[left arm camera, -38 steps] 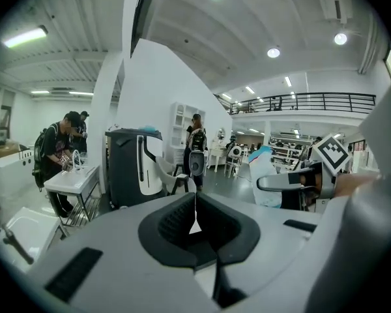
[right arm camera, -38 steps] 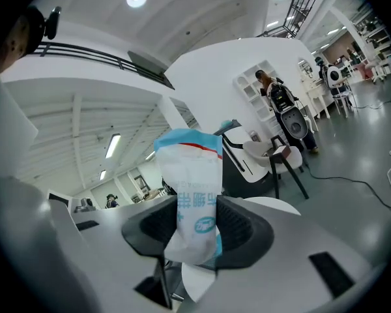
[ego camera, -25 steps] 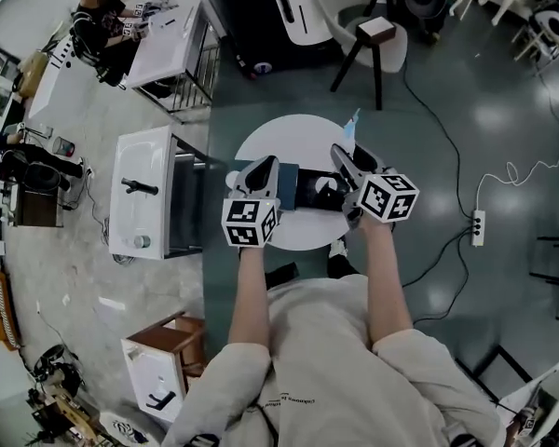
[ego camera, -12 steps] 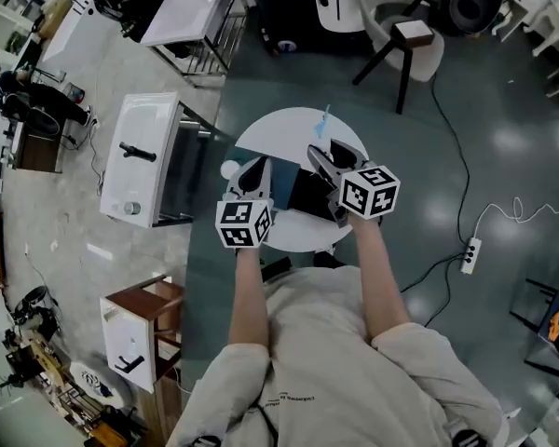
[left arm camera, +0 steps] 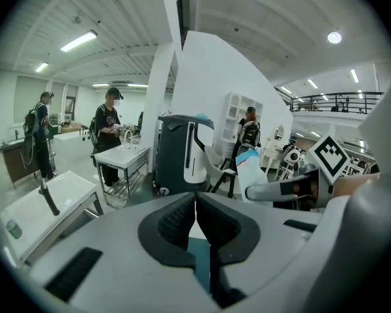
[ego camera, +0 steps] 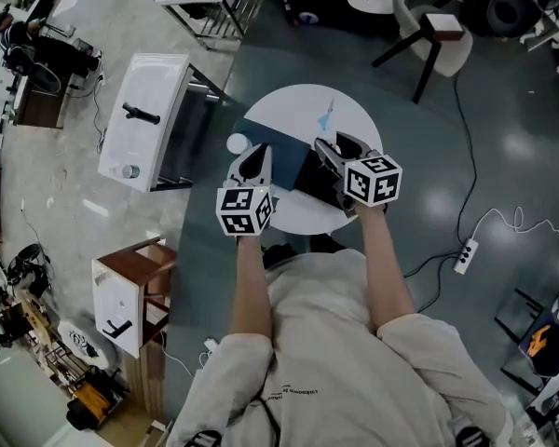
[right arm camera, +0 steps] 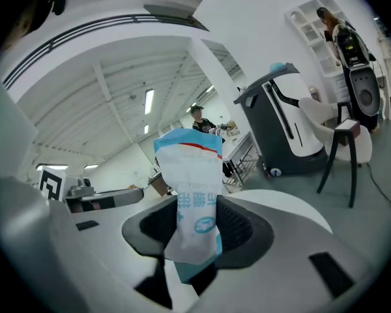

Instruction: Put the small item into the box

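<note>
We have the small item in hand: the right gripper [right arm camera: 197, 225] is clamped on a blue-and-white packet [right arm camera: 190, 175], which stands upright between the pads with its printed top sticking out above them. The jaws stay as wide as they were a second ago, so we judge the grip steady.

What has changed is position. A second ago the right gripper sat off the right side of the dark box [ego camera: 301, 170]; now it has swung in, and in the head view the packet's tip shows just beyond the box's far edge, over the round white table [ego camera: 289, 110]. The head camera has shifted too, so part of that move is only apparent.

Our left gripper [left arm camera: 195, 217] keeps its place at the box's left side, jaws drawn together. A teal strip shows below the pads, and we cannot tell whether it pinches the box wall.

The packet is not yet in the box; it looks ready to be lowered.
</note>
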### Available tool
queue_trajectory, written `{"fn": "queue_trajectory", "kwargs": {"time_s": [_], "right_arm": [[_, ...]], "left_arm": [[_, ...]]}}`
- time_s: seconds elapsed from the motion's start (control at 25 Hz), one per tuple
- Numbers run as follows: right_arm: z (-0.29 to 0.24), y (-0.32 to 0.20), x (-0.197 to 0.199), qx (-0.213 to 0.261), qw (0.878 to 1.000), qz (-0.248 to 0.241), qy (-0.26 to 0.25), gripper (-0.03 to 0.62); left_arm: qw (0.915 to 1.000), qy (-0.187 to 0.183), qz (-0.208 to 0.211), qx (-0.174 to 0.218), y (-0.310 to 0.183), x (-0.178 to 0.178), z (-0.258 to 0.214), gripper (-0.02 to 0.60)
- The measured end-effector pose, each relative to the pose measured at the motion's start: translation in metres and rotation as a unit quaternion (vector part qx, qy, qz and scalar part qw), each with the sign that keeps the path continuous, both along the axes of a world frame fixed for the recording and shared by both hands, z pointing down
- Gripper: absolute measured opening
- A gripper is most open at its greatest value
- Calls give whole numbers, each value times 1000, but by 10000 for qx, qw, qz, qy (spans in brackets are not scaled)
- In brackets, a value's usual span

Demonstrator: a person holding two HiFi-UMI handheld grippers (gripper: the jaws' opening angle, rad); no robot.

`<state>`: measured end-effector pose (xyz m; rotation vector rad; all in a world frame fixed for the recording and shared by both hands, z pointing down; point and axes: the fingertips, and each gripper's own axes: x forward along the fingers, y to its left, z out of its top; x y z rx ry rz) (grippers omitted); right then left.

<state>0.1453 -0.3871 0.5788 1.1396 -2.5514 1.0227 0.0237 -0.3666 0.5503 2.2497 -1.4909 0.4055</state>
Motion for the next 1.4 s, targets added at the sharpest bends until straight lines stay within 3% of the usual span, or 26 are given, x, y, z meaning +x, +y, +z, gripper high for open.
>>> {"fn": "queue_trajectory", "kwargs": {"time_s": [0.24,0.4,0.56,0.88,1.0,1.12,1.4], "right_arm": [[52,19,-15,-381,9960,-455,667,195],[85,44,-20,-485,9829,-967,1493,194],[120,69,-16,-797,9705,-1399,1793,194],[172,84,-8,-1016,9274,-1819,3106,195],[184,86,-11,-900,9009,-2083,3700,195],[196,91,-9,-832,8741,-2308,4192,195],[206,99,-13,-962,8608,-2335,4419,195]], "left_arm": [[9994,197,-57,-287,4,-4,32,23],[9984,300,-61,-478,13,-8,50,23],[9981,266,-260,-500,16,-16,59,21],[9959,330,-512,-673,30,-33,79,21],[9951,415,-586,-682,33,-34,83,22],[9960,211,-587,-640,37,-34,85,21],[9954,-19,-805,-516,40,-61,81,21]]}}
